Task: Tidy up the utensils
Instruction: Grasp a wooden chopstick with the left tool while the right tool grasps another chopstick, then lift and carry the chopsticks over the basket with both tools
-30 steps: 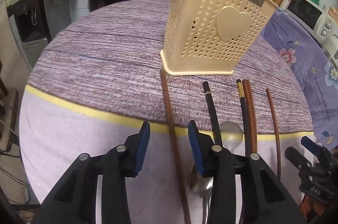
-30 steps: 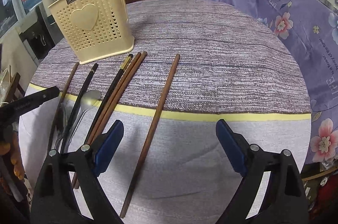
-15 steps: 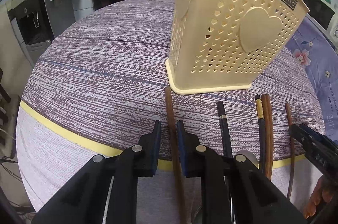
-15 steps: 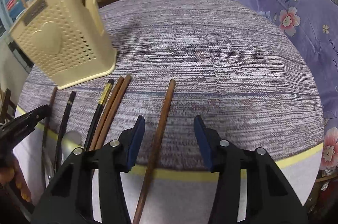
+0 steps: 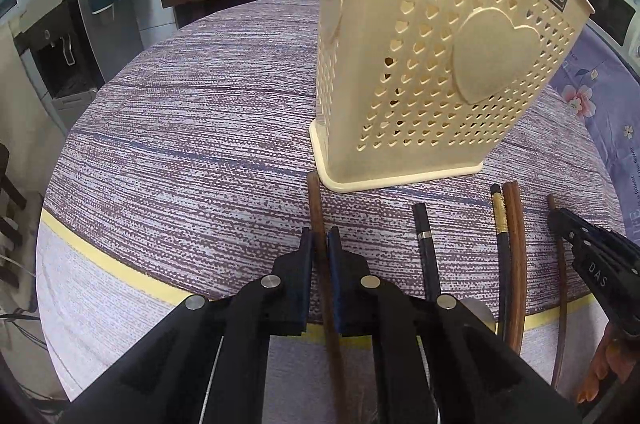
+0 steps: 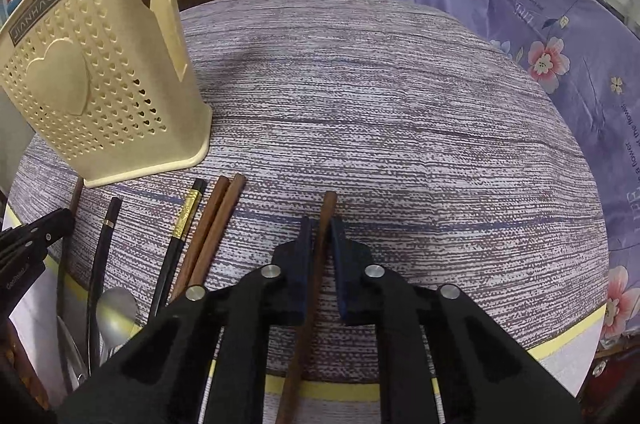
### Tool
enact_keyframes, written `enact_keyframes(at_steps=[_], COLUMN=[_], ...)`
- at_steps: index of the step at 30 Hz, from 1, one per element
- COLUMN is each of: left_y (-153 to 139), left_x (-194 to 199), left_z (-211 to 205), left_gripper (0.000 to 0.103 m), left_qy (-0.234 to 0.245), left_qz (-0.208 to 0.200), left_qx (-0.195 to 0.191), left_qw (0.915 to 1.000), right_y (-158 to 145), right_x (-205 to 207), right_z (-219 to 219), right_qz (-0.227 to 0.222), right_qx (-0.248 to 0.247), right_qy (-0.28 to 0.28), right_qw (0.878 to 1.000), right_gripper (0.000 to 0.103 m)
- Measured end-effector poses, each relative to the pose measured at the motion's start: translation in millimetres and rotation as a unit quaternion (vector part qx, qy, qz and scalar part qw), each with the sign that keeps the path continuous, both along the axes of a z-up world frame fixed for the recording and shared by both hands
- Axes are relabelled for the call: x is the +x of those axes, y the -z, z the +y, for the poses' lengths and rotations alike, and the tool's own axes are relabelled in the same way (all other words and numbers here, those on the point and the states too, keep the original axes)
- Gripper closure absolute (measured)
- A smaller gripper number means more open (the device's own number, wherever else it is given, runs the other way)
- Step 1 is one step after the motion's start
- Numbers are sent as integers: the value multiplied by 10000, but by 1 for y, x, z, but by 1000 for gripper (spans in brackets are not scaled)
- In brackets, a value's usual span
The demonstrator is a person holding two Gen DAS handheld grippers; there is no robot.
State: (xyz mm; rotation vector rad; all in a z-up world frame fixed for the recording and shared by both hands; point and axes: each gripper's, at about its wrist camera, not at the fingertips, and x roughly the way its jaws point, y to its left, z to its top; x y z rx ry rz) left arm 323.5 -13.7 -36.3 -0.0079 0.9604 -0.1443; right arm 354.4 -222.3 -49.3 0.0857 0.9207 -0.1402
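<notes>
Gripping one brown chopstick (image 5: 320, 224) each, left gripper (image 5: 319, 242), right gripper (image 6: 320, 230), jaws just closed, lower ends hidden

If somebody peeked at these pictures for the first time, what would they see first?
First, two black grippers, each pinching one brown chopstick on the purple striped tablecloth: the left gripper holds the left chopstick, the right gripper the right chopstick. Next, the tall cream holder with heart holes stands just behind. Between the grippers lie more chopsticks.
</notes>
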Motion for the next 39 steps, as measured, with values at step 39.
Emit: enact_keyframes(at_steps=[39], left_y=[-153], left_x=[-68], left_z=[74], left_gripper=[95], left_qy=[-71], left_qz=[-1982], left_qx=[-925], left_qw=[9758], right_y=[-162], right_x=[-97], right_z=[-40], right_qz=[-2155], right_qx=[955], right_qy=[-910], right_qw=[9676], right_gripper=[95])
